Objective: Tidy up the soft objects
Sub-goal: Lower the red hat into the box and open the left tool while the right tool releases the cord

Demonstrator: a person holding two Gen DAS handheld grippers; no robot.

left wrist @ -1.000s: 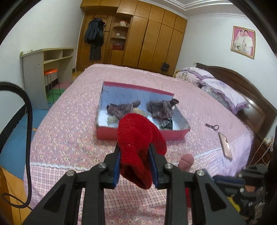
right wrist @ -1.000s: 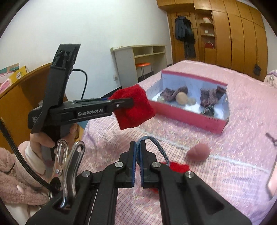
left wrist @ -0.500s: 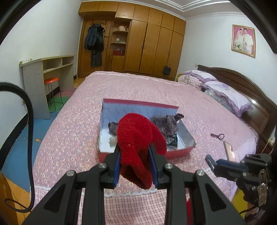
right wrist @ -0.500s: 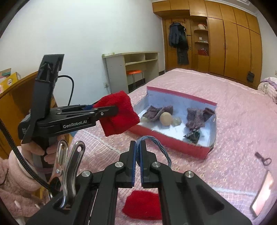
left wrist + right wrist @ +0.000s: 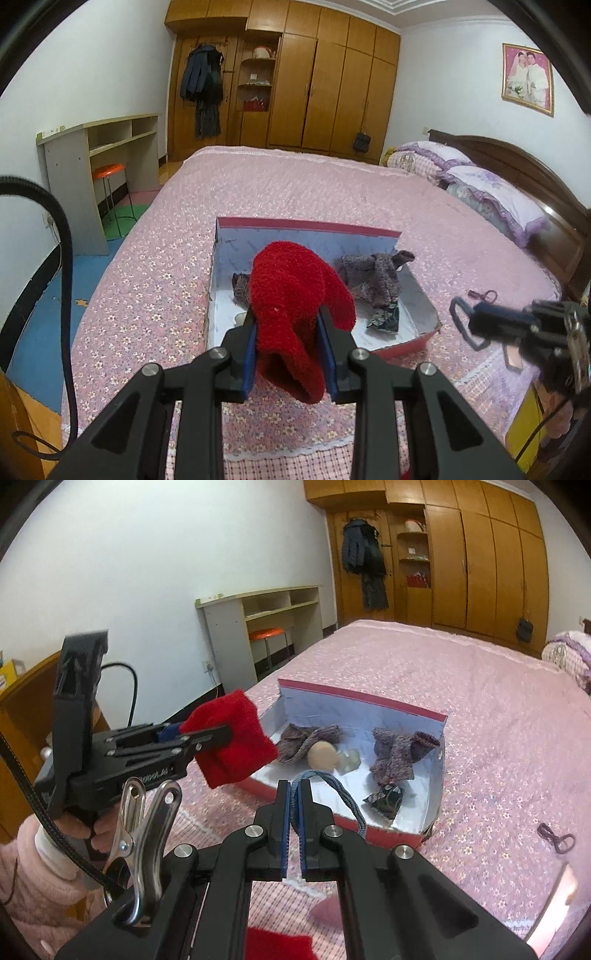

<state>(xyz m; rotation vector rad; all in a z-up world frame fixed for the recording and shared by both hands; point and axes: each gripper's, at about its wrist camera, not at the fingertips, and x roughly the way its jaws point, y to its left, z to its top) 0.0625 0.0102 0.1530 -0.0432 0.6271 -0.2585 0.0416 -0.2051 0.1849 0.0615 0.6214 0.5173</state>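
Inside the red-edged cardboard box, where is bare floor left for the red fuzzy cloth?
In the red-edged cardboard box, bare floor lies between the left purple knitted piece and the right one, and along the back wall. The near left, around the beige ball, is crowded.

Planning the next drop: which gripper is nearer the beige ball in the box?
Left, narrowly. The left gripper, clamping the red sock, hangs at the box's near-left edge beside the beige ball. The right gripper, pinching the blue cord, sits just short of the box's near wall.
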